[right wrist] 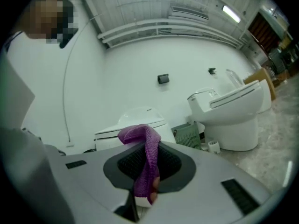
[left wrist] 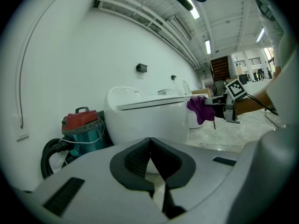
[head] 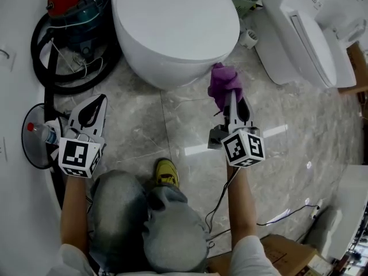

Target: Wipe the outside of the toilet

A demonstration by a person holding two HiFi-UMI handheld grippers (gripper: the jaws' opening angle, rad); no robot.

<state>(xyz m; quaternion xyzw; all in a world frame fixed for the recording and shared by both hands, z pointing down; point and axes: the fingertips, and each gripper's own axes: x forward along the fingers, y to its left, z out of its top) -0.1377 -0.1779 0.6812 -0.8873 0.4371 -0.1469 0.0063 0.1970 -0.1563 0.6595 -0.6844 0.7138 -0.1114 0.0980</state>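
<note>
Pinching the soft, light cloth (head: 223, 84) by a fold, the right hand-held gripper (head: 234, 98) hangs beside the smooth, hard toilet (head: 172, 27); the left hand-held gripper (head: 99, 102) is closed, empty.

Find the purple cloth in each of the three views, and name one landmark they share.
Head view: purple cloth right of centre, in the right claw, by the white toilet.
Left gripper view: right of centre, hanging beside the toilet's front.
Right gripper view: centre, pinched between the jaws and draped over them.
Shared landmark: the white toilet, behind the cloth in all three.
</note>
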